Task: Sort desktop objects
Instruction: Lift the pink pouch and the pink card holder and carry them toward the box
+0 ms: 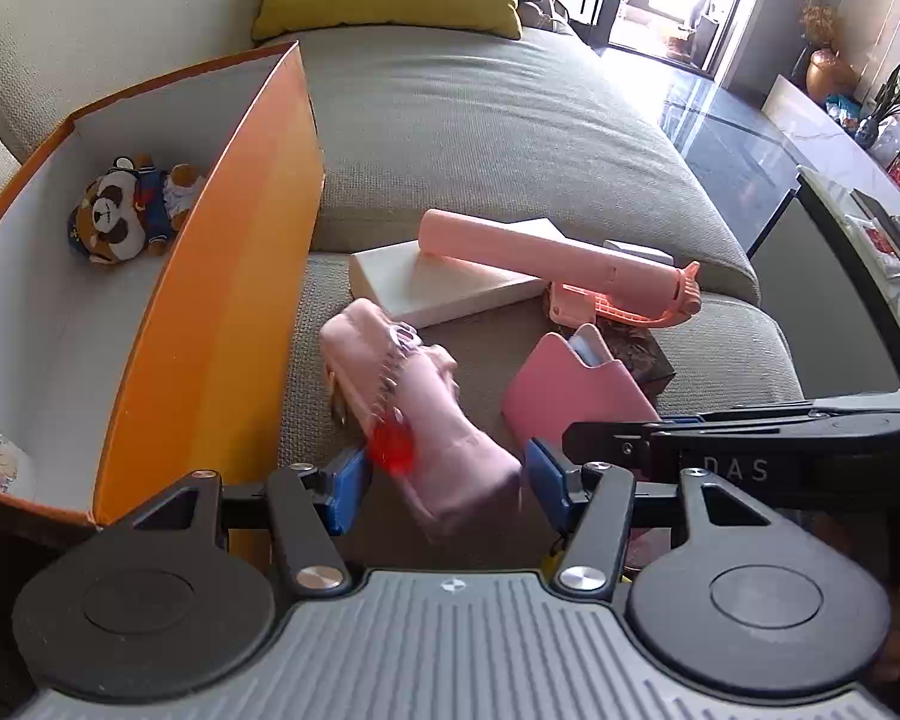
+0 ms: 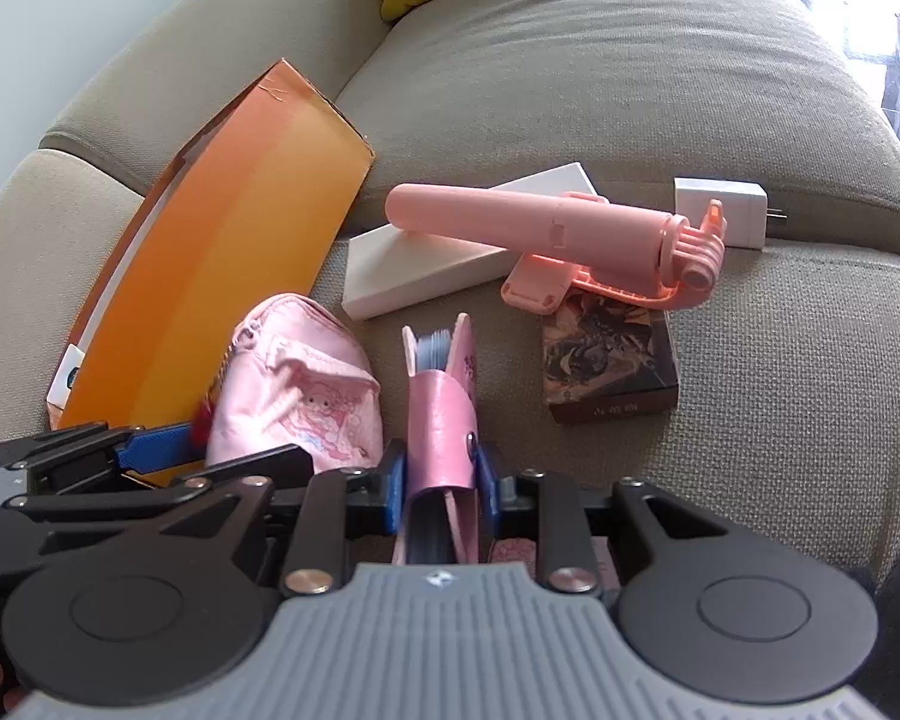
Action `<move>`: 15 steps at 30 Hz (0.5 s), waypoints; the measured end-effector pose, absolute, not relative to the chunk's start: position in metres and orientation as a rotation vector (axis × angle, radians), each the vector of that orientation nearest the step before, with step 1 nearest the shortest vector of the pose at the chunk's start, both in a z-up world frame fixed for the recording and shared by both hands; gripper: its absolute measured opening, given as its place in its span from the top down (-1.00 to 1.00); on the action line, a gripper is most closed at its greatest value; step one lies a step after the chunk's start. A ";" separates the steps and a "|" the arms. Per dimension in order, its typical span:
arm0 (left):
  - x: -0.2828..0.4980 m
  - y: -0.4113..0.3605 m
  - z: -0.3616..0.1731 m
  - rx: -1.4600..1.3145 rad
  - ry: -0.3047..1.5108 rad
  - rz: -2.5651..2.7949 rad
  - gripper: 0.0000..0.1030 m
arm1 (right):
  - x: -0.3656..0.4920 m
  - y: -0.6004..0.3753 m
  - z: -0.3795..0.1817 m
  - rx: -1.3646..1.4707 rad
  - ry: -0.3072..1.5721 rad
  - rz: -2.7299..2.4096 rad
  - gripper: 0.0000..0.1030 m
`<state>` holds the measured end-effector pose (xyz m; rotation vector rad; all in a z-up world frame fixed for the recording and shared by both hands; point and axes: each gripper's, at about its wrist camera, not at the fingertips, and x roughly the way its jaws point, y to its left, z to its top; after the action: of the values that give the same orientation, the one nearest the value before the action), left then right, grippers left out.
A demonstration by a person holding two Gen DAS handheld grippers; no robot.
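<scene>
Progress: one plush (image 1: 127, 210) lies in the orange box (image 1: 222, 312), the rest sits out on the sofa (image 1: 480, 138).
Left gripper (image 1: 447, 480): spread, pink pouch (image 1: 426, 420) between the pads, seemingly not pinched.
Right gripper (image 2: 441, 474): pinching the card holder (image 2: 441, 402), upright on the cushion.
Left to sort: pouch, holder, selfie stick (image 2: 540, 228), white box (image 2: 426, 264), dark box (image 2: 609, 360), charger (image 2: 723, 210).
Count: one of each, six outside, one inside.

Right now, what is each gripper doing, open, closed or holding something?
Left gripper: open, the pink pouch between its fingers, not pinched.
Right gripper: closed on the pink card holder.
</scene>
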<state>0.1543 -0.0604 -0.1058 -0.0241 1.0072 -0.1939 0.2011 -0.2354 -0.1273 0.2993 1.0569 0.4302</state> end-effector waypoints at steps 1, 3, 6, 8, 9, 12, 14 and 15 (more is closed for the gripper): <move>0.155 -0.059 -0.106 -0.037 1.009 -0.197 -0.24 | 0.201 -0.235 -0.127 0.295 1.057 0.433 0.46; 0.159 -0.055 -0.107 -0.066 1.022 -0.181 -0.24 | 0.200 -0.234 -0.125 0.284 1.057 0.441 0.43; 0.166 -0.047 -0.108 -0.103 1.045 -0.147 -0.24 | 0.200 -0.233 -0.122 0.262 1.059 0.451 0.42; 0.170 -0.041 -0.108 -0.142 1.053 -0.143 -0.24 | 0.201 -0.232 -0.121 0.239 1.066 0.447 0.42; 0.172 -0.039 -0.109 -0.158 1.055 -0.146 -0.19 | 0.201 -0.232 -0.121 0.228 1.071 0.441 0.43; 0.177 -0.036 -0.112 -0.172 1.068 -0.137 -0.06 | 0.203 -0.233 -0.123 0.216 1.079 0.426 0.52; 0.178 -0.035 -0.114 -0.157 1.075 -0.119 0.11 | 0.204 -0.235 -0.123 0.231 1.085 0.430 0.54; 0.178 -0.034 -0.115 -0.155 1.071 -0.118 0.21 | 0.203 -0.236 -0.123 0.233 1.087 0.432 0.54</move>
<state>0.1775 -0.0345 -0.1149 -0.1547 1.0714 -0.1181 0.2034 -0.2359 -0.1233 0.2325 1.0871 0.4316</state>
